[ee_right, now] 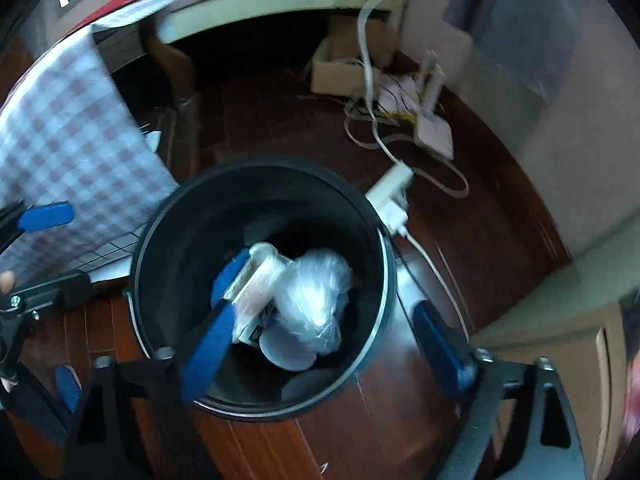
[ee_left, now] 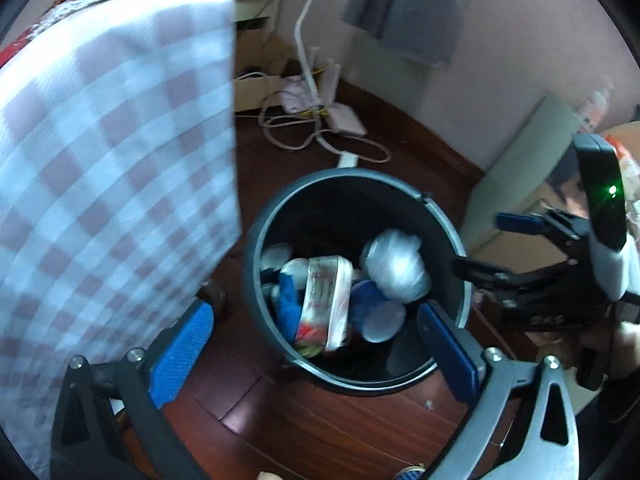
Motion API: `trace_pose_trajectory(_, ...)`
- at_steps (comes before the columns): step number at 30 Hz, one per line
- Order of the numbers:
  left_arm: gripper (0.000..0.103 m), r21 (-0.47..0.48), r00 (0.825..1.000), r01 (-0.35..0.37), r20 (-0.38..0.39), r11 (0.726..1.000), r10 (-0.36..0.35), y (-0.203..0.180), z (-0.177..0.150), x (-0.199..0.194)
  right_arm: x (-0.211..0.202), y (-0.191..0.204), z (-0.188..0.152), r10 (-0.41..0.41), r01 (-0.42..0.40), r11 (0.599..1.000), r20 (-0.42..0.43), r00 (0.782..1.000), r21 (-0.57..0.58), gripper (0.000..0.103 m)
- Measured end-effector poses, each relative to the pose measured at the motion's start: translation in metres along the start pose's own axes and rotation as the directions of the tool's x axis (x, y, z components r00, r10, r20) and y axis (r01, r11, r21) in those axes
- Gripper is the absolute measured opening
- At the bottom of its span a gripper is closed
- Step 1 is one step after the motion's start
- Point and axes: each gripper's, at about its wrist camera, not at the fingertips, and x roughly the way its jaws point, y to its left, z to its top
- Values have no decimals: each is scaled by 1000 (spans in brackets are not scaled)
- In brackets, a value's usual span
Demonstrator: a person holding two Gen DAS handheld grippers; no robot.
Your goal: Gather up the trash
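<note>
Black plastic is sitting right under both of your tongs: the round bin (ee_left: 356, 280) on the dark wooden floor (ee_left: 304, 428) is taking up the middle of each wrist view, and you are looking down into its mouth. Your left tongs (ee_left: 316, 344) are standing wide with nothing between the blue pads; one pad is hanging outside the rim on the floor side, the other over the near inner wall. Your right tongs (ee_right: 324, 344) are gaping just as wide and empty, one finger reaching over the opening, the other outside the rim on the far side.

The trash is lying inside the bin, below and ahead of both fingertips. A clear crumpled bag (ee_right: 314, 300) is resting on top toward the middle, and beside it a white printed carton (ee_right: 256, 284) is lying with its long axis running roughly from the near rim toward the far one. Neither is touching a pad.

Both tongs are hovering about equally close to the opening, the right perhaps more centred over it. The checked cloth (ee_left: 112, 168) is hanging beside the bin, clear of the rim. Cables (ee_right: 400, 148) are lying well beyond it.
</note>
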Motion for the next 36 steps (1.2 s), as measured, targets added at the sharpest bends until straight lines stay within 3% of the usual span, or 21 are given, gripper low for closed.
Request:
trace_pose_trajectory(6,102,-15,995,-101,16,995,101,4,-8,0,1,-6,-12,-11,11,999,-11,1000,44,102)
trace_pose_trajectory(19,102,-45,990,-136,39,990,138,18,-12,-18,-16,17,-6,17,-18,999,36,999,27,102)
trace_pose_trajectory(22,102,-36,980,-195,43,980,196,22,-16,-24,-22,25,-4,26,-27,999,51,998,19,102)
trace_pose_trajectory(36,102,-123,954,-259,122,958,274,50,-26,-99,-86,66,9,49,-51,999,151,987,12,102)
